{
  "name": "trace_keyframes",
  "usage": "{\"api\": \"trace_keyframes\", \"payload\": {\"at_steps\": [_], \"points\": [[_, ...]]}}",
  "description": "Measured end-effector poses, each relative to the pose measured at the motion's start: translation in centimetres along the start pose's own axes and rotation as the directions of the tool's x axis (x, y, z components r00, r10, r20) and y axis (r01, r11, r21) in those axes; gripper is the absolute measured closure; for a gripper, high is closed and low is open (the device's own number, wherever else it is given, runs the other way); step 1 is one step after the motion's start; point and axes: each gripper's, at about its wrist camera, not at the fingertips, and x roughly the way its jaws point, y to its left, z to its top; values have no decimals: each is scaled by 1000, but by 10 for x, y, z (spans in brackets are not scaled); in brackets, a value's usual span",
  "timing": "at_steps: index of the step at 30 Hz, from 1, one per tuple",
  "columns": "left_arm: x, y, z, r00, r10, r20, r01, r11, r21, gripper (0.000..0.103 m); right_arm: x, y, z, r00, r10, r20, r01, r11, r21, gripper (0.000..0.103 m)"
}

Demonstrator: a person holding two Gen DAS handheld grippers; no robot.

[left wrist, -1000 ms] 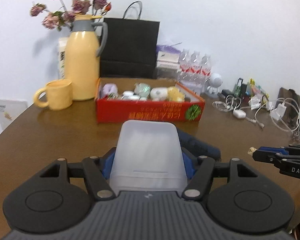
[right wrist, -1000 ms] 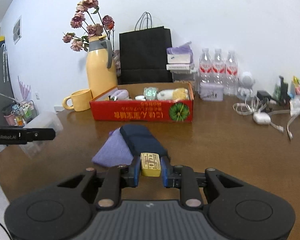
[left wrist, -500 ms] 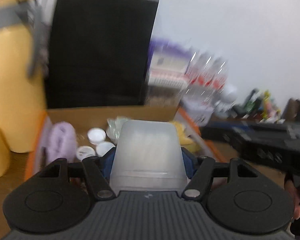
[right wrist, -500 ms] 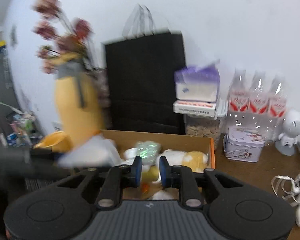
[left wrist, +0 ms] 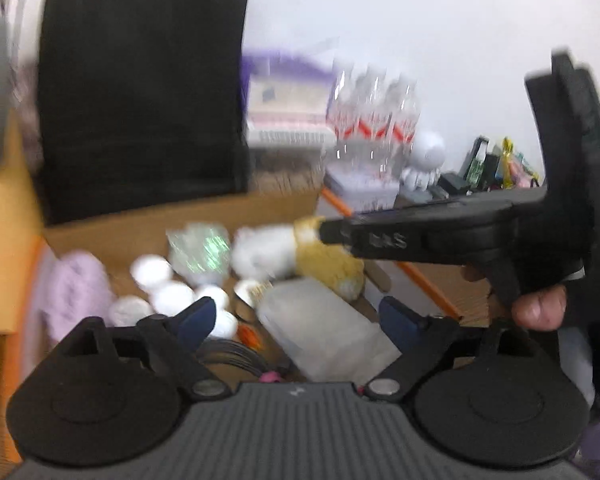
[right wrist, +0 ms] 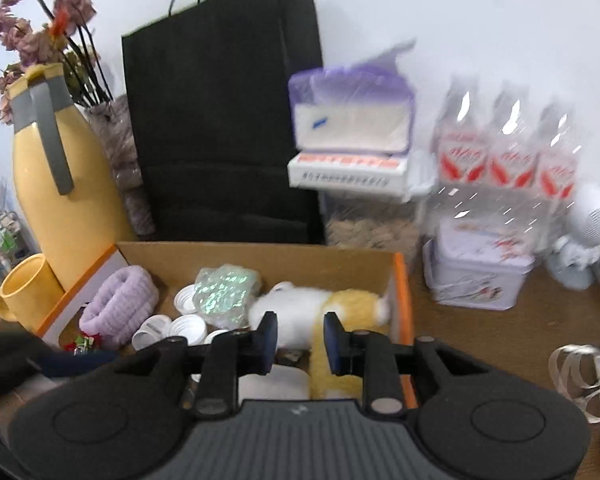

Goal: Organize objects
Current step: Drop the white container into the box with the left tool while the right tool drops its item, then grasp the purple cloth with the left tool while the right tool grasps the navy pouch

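Both grippers hover over the open cardboard box (right wrist: pixel 260 252), which has orange walls. My left gripper (left wrist: pixel 296 314) is open and empty. The translucent white plastic container (left wrist: pixel 324 328) lies in the box just below and between its fingers; it also shows in the right wrist view (right wrist: pixel 272 386). My right gripper (right wrist: pixel 298 338) is open and empty above a white and yellow plush toy (right wrist: pixel 320 308). The right gripper also reaches in from the right in the left wrist view (left wrist: pixel 320 232). The box holds a lilac scrunchie (right wrist: pixel 120 300), white bottle caps (right wrist: pixel 180 324) and a shiny green packet (right wrist: pixel 224 288).
A yellow thermos (right wrist: pixel 60 184) with dried flowers and a yellow mug (right wrist: pixel 24 292) stand left of the box. A black paper bag (right wrist: pixel 220 112) stands behind it. Tissue packs (right wrist: pixel 352 120), water bottles (right wrist: pixel 504 160), a tin (right wrist: pixel 480 276) and cables (right wrist: pixel 584 364) lie to the right.
Both grippers moved forward over the box. The left let go of the plastic container, which now lies in the box. The right opened and no longer holds the small yellow item.
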Motion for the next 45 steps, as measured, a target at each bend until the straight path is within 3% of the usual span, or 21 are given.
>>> {"api": "trace_keyframes", "payload": {"at_steps": [5,9,15,18,22,26,28,31,35,40,43,45], "points": [[-53,-1,-1,992,97,82,-99,995,21,6,-45,4,-6,999,-21,43,21,1000,-4,67],[-103,-6,-26,980,148,135,-153,988,29,0,-91,20,-35,997,-29,76,32,999,-40,48],[-181,-14,-96,967,185,175,-183,983,-27,0,-167,43,-118,996,58,69,-56,998,-27,39],[-206,-18,-128,955,244,167,-234,969,-81,0,-202,55,-166,996,66,55,-64,997,-37,29],[-234,-22,-165,953,271,139,-250,957,-147,0,-241,70,-221,996,90,-12,-91,993,-73,27],[-257,-31,-195,927,352,130,-333,931,-150,0,-276,74,-256,993,103,-50,-107,991,-75,27],[-262,-32,-202,932,336,131,-317,936,-152,0,-289,73,-263,994,96,-45,-99,993,-71,23],[-253,-33,-201,944,307,118,-290,946,-145,0,-287,70,-264,995,99,-25,-100,992,-75,21],[-227,-37,-194,958,271,92,-260,958,-121,0,-252,69,-255,998,37,-46,-41,996,-76,22],[-193,-44,-187,970,235,59,-230,969,-93,0,-201,70,-228,998,52,28,-50,996,-77,22],[-181,-42,-184,973,229,42,-224,969,-101,0,-161,70,-211,995,95,-22,-97,992,-78,23],[-177,-40,-184,972,234,37,-229,967,-109,0,-143,71,-207,993,101,-62,-106,990,-88,30]]}}
